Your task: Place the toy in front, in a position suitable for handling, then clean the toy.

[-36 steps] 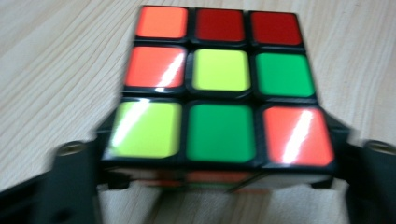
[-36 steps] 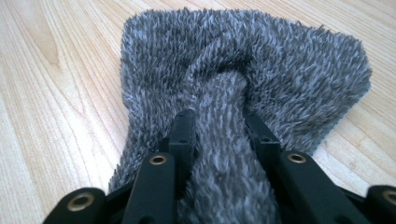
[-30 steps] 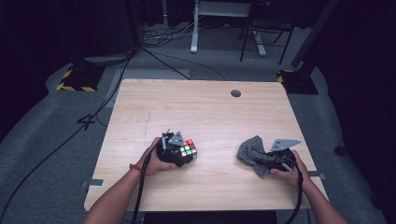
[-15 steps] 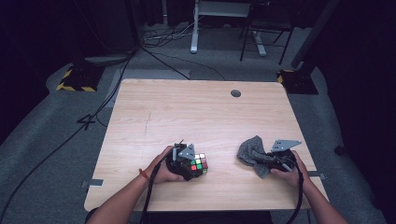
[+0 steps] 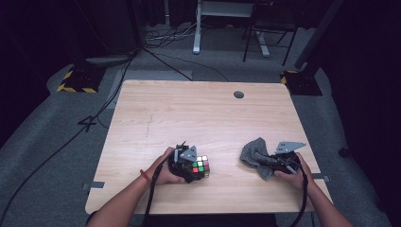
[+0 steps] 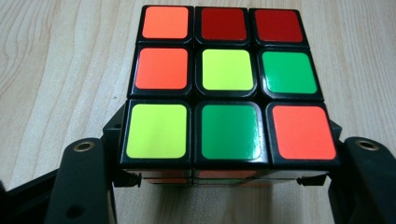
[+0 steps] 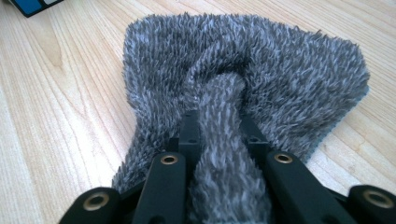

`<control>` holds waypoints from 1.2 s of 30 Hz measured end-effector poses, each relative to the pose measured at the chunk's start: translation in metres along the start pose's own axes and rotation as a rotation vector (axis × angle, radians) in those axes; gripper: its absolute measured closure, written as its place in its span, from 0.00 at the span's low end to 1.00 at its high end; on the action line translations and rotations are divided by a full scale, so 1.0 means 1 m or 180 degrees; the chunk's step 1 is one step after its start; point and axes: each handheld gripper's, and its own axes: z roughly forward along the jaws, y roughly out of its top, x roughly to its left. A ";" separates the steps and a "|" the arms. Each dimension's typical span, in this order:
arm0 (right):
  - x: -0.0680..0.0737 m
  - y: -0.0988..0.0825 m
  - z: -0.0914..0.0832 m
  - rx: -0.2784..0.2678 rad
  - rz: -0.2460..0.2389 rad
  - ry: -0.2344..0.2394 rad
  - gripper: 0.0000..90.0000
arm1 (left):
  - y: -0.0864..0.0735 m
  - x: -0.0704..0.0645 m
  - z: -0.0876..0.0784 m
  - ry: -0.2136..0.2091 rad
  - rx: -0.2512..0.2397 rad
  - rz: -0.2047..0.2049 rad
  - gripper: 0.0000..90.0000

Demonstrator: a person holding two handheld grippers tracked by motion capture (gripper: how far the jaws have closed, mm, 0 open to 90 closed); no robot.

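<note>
A scrambled Rubik's cube (image 5: 201, 166) rests on the wooden table (image 5: 189, 113) near the front, left of centre. My left gripper (image 5: 189, 166) is shut on it. In the left gripper view the two black jaws clamp the cube (image 6: 227, 84) by its near bottom corners, with orange, red, green and yellow stickers facing up. At the front right lies a grey fuzzy cloth (image 5: 253, 153). My right gripper (image 5: 268, 163) is shut on it. Its jaws have just been closing, and a raised fold of the cloth (image 7: 243, 60) is pinched between them in the right gripper view.
A round cable hole (image 5: 239, 94) sits near the table's far edge. The cube's blue corner (image 7: 32, 5) shows at the top left of the right gripper view. Cables, yellow-black floor markers and desk legs lie beyond the table.
My left hand has slid the cube to the right, toward the table's middle. The right hand has stayed at the cloth.
</note>
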 end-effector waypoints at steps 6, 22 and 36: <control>-0.001 0.000 -0.001 -0.0033 0.0042 0.0013 0.87 | 0.000 -0.002 0.000 0.0047 -0.0021 -0.0036 0.37; 0.005 0.009 -0.016 -0.0235 -0.0028 -0.0069 0.87 | 0.013 -0.003 0.002 0.0044 -0.0050 0.0013 0.38; 0.033 0.047 -0.016 -0.0424 -0.0374 0.0104 0.87 | 0.039 -0.008 0.002 0.0129 -0.0032 0.0158 0.38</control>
